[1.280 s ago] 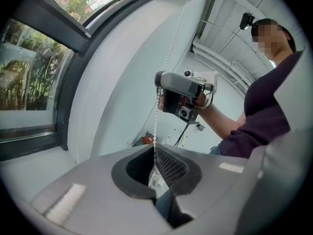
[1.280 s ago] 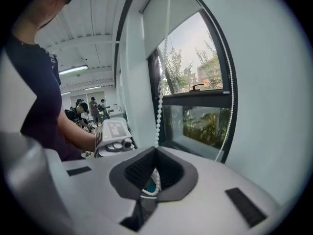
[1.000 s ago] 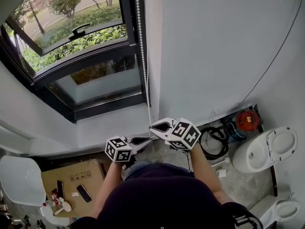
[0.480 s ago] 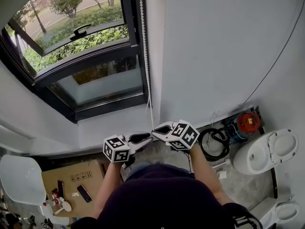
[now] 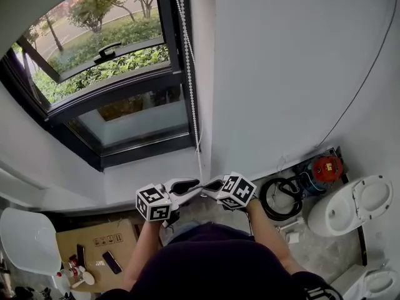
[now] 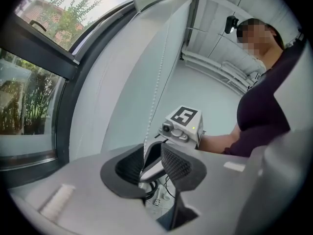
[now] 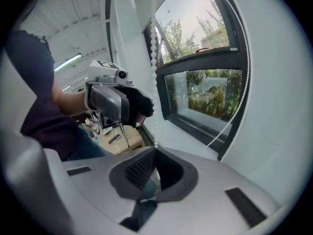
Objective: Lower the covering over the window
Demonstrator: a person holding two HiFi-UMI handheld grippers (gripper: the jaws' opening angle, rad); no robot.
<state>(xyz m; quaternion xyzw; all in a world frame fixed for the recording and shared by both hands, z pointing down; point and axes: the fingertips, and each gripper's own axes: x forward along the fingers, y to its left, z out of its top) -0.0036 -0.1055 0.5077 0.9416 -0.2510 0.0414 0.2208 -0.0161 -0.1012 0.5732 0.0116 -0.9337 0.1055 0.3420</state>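
A white bead chain [image 5: 189,92] hangs down the dark window frame [image 5: 164,55] beside the white wall. My right gripper [image 5: 207,184] is shut on the chain's lower end below the sill [image 5: 156,167]; in the right gripper view the chain [image 7: 154,48] runs down into its closed jaws [image 7: 154,160]. My left gripper [image 5: 192,185] sits just left of it, tip to tip. Its jaws [image 6: 152,163] have just been opening, and the chain [image 6: 157,82] passes between the pads untouched. A pale grey band crosses the window's top left corner [image 5: 25,5].
On the floor to the right are a white toilet [image 5: 350,199], a red device [image 5: 325,165] and a coiled black hose [image 5: 275,195]. A cardboard box [image 5: 94,242] and a white seat [image 5: 25,239] stand at the lower left. The person's body fills the bottom.
The left gripper's jaws have opened off the chain. The right gripper has come down, still shut on the chain, and now sits level with the left one.
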